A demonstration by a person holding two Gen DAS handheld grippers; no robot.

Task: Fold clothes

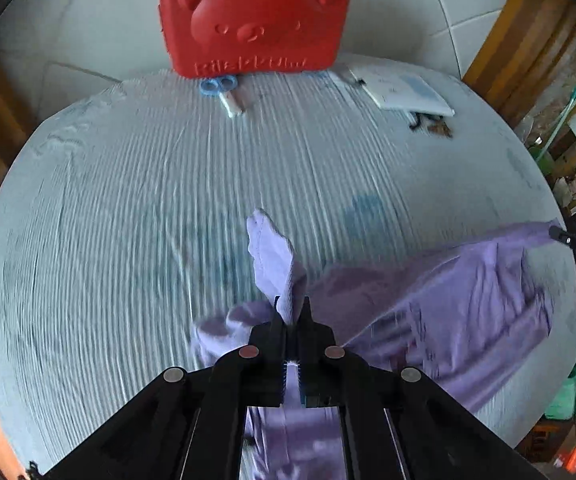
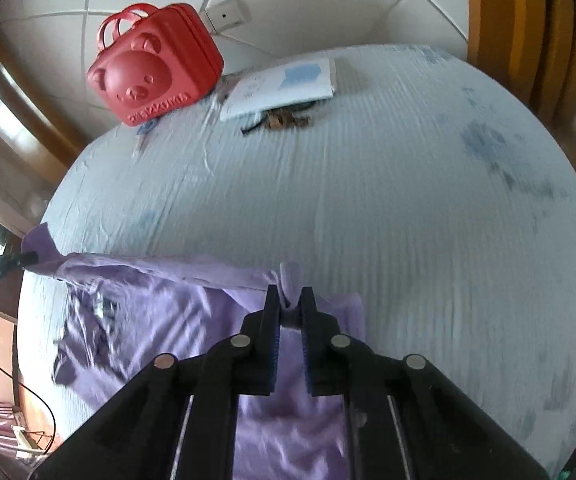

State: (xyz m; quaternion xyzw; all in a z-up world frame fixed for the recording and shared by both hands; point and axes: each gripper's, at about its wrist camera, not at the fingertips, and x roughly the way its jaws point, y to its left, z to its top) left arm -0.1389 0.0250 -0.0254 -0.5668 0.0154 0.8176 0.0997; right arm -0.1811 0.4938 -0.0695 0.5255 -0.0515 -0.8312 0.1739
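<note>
A lilac garment (image 1: 460, 304) lies spread over the near part of a round table covered in pale blue ribbed cloth (image 1: 168, 200). My left gripper (image 1: 291, 308) is shut on one corner of the garment, and a flap of it stands up past the fingertips. My right gripper (image 2: 290, 300) is shut on another edge of the same garment (image 2: 160, 320). In the right wrist view the left gripper's tip (image 2: 28, 258) shows at the far left, with the cloth stretched between the two. In the left wrist view the right gripper's tip (image 1: 558, 234) shows at the far right.
A red bear-faced case (image 1: 254, 16) stands at the table's far edge, with blue scissors (image 1: 218, 84) in front of it. A white booklet (image 1: 404, 88) and a small dark item (image 1: 432, 124) lie at the back right. Wooden chairs (image 2: 528, 28) stand behind.
</note>
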